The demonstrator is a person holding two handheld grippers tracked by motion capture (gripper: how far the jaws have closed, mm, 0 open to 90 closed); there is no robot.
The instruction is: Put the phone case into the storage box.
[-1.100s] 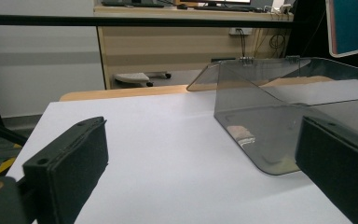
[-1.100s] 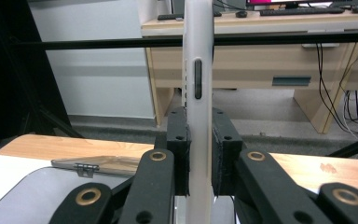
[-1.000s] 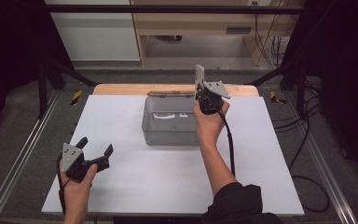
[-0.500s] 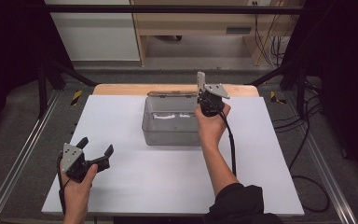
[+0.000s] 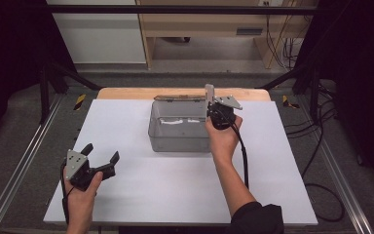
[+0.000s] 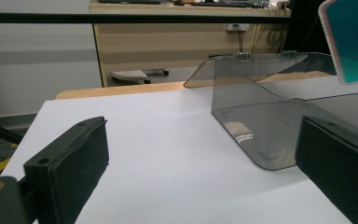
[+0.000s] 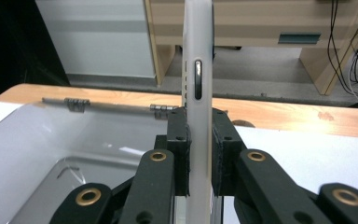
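Phone (image 7: 198, 93) sits clamped edge-on between the black jaws of the right gripper (image 7: 199, 149), standing upright out of them with its side button (image 7: 198, 86) facing the camera. Both pads are pressed flat against the phone's two faces, so that tool is pinching it firmly. From above, the phone (image 5: 209, 93) rises just ahead of the right gripper (image 5: 217, 113), and the right hand (image 5: 223, 139) holds it over the right-hand end of the box (image 5: 179, 127). In the left gripper view the phone's teal screen (image 6: 354, 39) shows at the upper right, above the box.

Just under and to the left of the right gripper's jaws lies the open, smoky clear plastic box (image 7: 74, 154); its hinged lid (image 5: 180, 97) is thrown back beyond it onto the wooden strip (image 5: 126, 93), and two small hinges (image 7: 77, 103) show on the far rim. Something small and pale lies on the box floor (image 5: 173, 122); I cannot tell what it is.

Well apart, near the table's front left corner, the left gripper (image 5: 100, 158) is held in the left hand (image 5: 82, 187), jaws spread wide with nothing between them. Ahead of those jaws and off to their right stands the box (image 6: 270, 116) on the white table top (image 6: 168, 154), with bare surface between the pads (image 6: 70, 163).
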